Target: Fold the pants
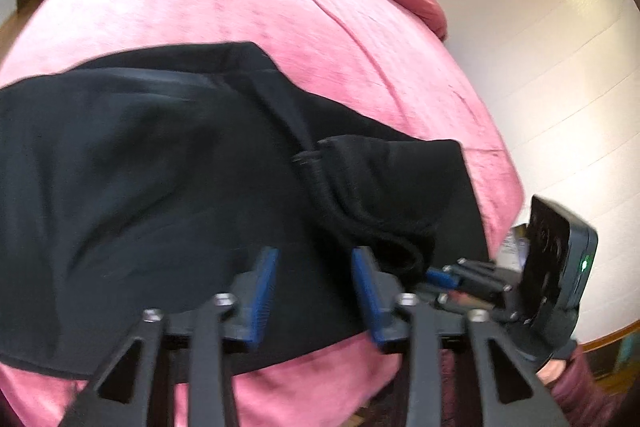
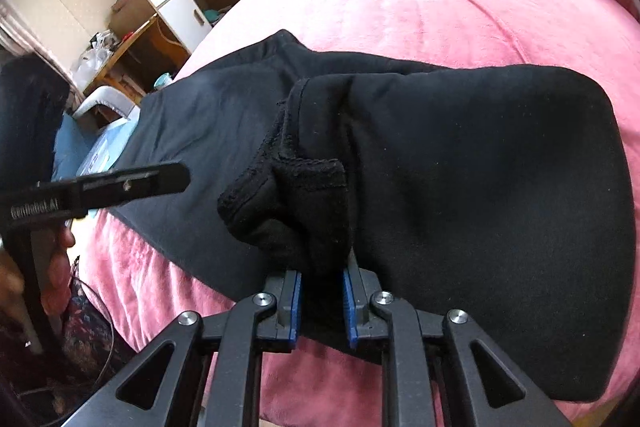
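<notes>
Bright daylight, fisheye-curved edges, left view motion-blurred, dark vignette corners

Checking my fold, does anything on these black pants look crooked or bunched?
Yes. The cuff end is bunched into a lump on top of the folded black pants, with the right claw closed around it, not lying flat.

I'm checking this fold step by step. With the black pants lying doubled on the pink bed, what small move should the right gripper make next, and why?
Probably open the right gripper and draw back: the bunched hem it grips already lies on the pants, and the left gripper is open.
</notes>
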Demonstrator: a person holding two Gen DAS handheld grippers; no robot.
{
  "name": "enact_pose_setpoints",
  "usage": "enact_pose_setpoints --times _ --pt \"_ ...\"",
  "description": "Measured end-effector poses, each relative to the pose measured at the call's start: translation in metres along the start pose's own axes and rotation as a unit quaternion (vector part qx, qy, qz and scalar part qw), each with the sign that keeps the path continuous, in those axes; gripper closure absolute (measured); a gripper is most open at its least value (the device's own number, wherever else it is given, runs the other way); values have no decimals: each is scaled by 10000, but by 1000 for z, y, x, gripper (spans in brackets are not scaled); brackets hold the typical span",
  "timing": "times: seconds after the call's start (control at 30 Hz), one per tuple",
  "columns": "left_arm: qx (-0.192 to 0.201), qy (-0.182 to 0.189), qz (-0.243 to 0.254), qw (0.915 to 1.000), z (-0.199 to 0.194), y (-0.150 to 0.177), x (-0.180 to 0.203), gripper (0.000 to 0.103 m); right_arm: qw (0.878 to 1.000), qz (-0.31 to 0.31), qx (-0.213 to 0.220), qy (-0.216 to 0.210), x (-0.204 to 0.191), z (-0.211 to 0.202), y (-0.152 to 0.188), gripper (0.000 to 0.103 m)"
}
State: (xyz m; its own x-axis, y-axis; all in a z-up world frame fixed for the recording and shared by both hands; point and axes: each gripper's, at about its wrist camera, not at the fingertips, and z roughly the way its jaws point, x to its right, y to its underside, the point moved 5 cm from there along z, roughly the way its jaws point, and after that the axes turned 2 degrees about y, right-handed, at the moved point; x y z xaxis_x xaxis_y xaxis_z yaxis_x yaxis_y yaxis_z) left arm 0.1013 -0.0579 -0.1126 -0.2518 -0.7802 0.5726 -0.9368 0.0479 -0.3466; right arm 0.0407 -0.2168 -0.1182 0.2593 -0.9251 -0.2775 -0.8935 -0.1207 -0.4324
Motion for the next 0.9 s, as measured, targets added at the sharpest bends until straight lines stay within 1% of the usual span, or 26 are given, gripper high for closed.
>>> enact_pose_setpoints --times 0.03,0.07,0.1,0.13,0.27,0.3,0.37,0.43,0.53,0.57,0.6,0.63,0.67,0.7,0.73,0.8,0.9 --pt "-47 101 -52 9999 4 -3 3 51 9999 62 -4 -99 0 -1 -1 76" --pt "-89 182 -82 9998 7 -4 6 48 9995 195 -8 -251 3 -6 1 64" --pt "-145 237 -117 9995 11 -6 8 43 9985 369 -11 -405 6 -11 3 61" --pt "-196 248 -169 9994 16 -8 9 42 9978 481 10 -456 10 -16 6 59" --pt "-384 369 -400 9978 33 -12 9 42 9949 897 139 -440 32 -42 30 59" --pt "-428 337 -420 9976 37 -12 9 42 9938 1040 181 -363 45 -59 38 59" --pt "-538 332 -469 9969 45 -10 10 42 9924 1198 254 -152 59 -74 51 59" --pt "-647 410 -552 9955 53 -8 12 43 9899 1385 291 122 73 -85 66 59" --pt "-700 459 -538 9950 62 -6 18 44 9814 1766 388 641 97 -99 85 59" --pt "-703 484 -522 9950 64 -5 21 45 9774 1947 401 722 106 -102 90 59" --pt "-733 487 -505 9948 70 -9 27 55 9722 2155 428 805 115 -103 95 59" --pt "-763 499 -467 9947 73 -10 28 63 9695 2251 448 854 120 -103 97 59" --pt "-762 472 -399 9952 75 -11 31 75 9644 2396 485 1007 129 -105 99 59" --pt "-729 366 -288 9963 77 -11 31 78 9617 2447 508 1123 134 -106 100 59" --pt "-715 378 -271 9964 77 -12 32 78 9590 2453 503 1327 140 -106 100 59" --pt "-614 546 -296 9962 72 -15 35 82 9590 2333 364 1568 145 -105 97 59" --pt "-460 744 -234 9959 62 -20 43 83 9619 2325 281 1414 141 -93 93 57"
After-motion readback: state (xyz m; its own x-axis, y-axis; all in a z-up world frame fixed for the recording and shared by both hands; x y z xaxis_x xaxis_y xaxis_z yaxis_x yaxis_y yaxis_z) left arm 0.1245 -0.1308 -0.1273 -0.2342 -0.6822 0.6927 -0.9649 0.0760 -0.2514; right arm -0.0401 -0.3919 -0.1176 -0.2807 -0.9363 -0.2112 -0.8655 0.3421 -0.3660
